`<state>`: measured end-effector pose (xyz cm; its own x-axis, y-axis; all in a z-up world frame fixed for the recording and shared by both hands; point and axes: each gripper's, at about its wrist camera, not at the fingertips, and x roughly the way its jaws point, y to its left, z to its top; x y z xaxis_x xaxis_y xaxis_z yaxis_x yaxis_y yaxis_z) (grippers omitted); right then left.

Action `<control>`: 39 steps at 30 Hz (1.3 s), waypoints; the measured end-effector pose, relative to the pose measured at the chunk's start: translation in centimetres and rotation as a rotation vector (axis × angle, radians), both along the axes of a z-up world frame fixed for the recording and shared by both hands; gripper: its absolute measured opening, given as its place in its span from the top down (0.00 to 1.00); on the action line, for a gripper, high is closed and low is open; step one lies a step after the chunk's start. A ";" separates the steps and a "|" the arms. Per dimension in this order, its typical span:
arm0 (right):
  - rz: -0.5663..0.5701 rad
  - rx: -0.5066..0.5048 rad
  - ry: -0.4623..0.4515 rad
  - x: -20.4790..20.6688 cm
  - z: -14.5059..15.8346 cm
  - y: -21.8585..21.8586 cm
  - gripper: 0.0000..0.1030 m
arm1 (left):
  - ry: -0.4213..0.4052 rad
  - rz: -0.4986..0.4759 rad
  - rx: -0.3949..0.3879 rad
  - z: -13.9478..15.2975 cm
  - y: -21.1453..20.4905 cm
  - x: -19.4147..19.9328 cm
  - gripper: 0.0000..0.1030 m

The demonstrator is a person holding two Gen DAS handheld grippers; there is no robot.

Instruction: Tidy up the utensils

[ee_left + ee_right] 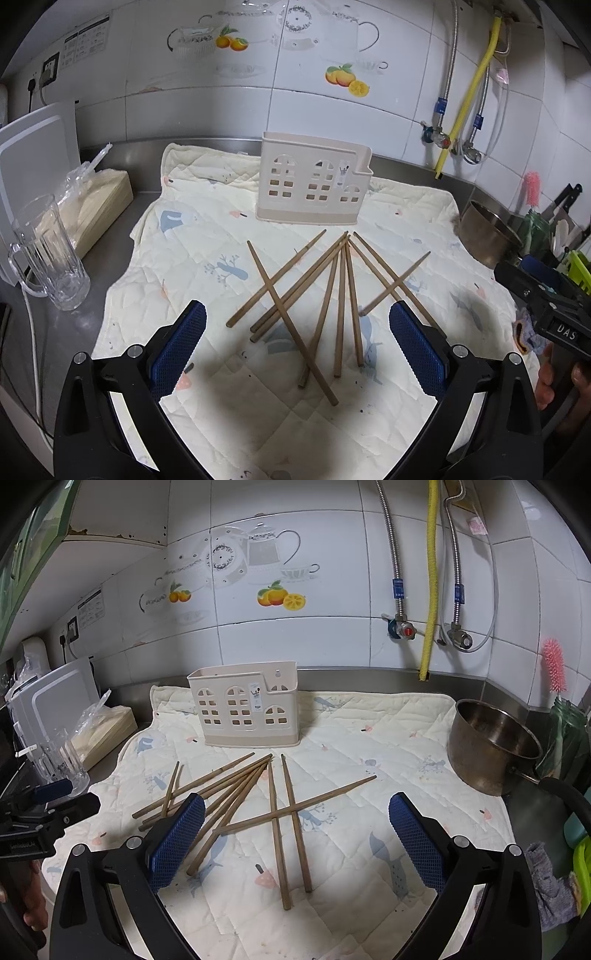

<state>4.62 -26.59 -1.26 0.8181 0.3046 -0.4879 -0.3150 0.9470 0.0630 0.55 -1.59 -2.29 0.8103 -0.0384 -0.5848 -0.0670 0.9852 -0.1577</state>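
Several brown wooden chopsticks (321, 295) (273, 812) lie crossed in a loose fan on a cream quilted cloth (207, 236) (369, 746). Behind them stands an empty beige utensil holder (312, 182) (245, 709) with window-shaped cutouts. My left gripper (297, 314) hovers open above the near ends of the chopsticks, nothing between its blue pads. My right gripper (296, 805) is also open over the pile, with nothing in it. The other gripper's body shows at each view's edge, held by a hand.
A glass mug (51, 254) (61, 764), a bagged box (94, 206) and a white board (35, 162) stand on the left. A steel pot (491, 746) (487, 232), a pink brush (554, 664) and knives sit on the right. Pipes and hoses (428, 590) run down the tiled wall.
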 end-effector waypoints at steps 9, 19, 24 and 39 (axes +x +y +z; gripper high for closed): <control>0.009 0.001 0.011 0.3 -0.4 0.2 0.06 | 0.038 0.022 -0.007 -1.4 -0.5 0.5 0.05; 0.009 0.008 0.021 0.7 -1.0 0.2 0.06 | 0.051 0.054 -0.019 -1.9 -0.2 1.0 0.06; 0.009 0.007 0.026 0.9 -1.2 0.1 0.06 | 0.060 0.066 -0.012 -2.2 -0.4 1.3 0.06; 0.002 0.023 0.047 1.6 -2.0 -0.6 0.06 | 0.084 0.076 -0.032 -2.9 -0.4 2.3 0.23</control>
